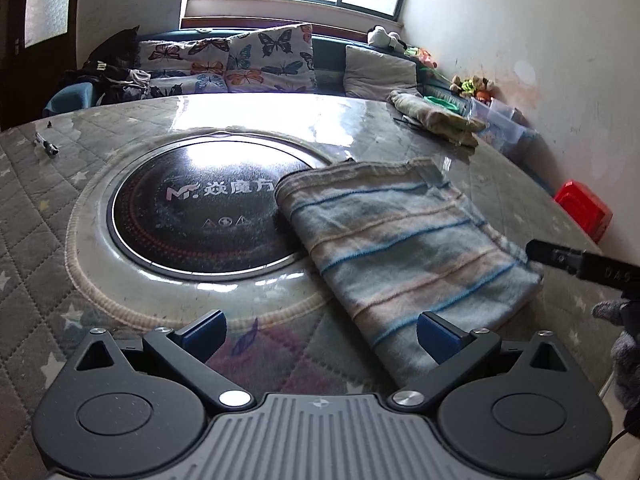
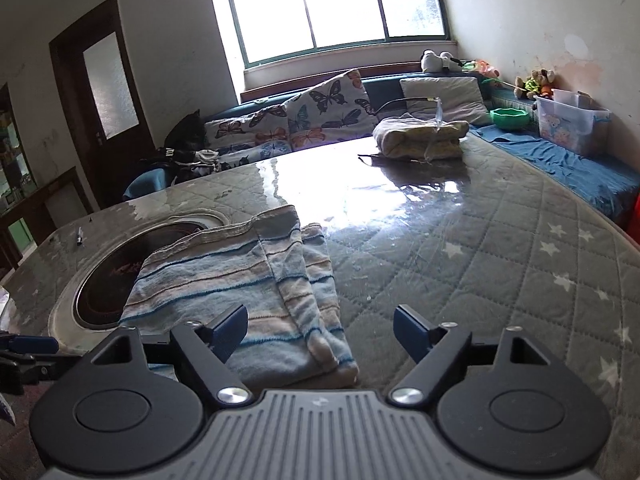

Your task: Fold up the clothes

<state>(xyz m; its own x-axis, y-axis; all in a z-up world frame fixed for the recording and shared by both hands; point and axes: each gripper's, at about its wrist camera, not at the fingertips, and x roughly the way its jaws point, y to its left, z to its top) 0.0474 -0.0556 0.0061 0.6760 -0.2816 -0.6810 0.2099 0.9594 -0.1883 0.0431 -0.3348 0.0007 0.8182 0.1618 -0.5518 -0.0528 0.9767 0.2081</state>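
A folded blue-and-beige striped cloth (image 1: 404, 248) lies flat on the quilted table, partly over the round black cooktop (image 1: 200, 216). My left gripper (image 1: 320, 338) hovers open just before its near-left edge, nothing between the blue pads. In the right wrist view the same striped cloth (image 2: 240, 284) lies ahead and to the left, its folded layers showing at the right edge. My right gripper (image 2: 320, 330) stands open above the cloth's near corner, with no cloth pinched. The right gripper's finger (image 1: 560, 258) and a gloved hand (image 1: 624, 344) show at the right of the left wrist view.
A second folded yellowish garment (image 2: 420, 136) sits at the table's far side. A pen (image 1: 47, 146) lies far left. A sofa with butterfly cushions (image 2: 304, 120), a plastic box (image 2: 572, 124), a green bowl (image 2: 510, 118) and a red crate (image 1: 584, 208) surround the table.
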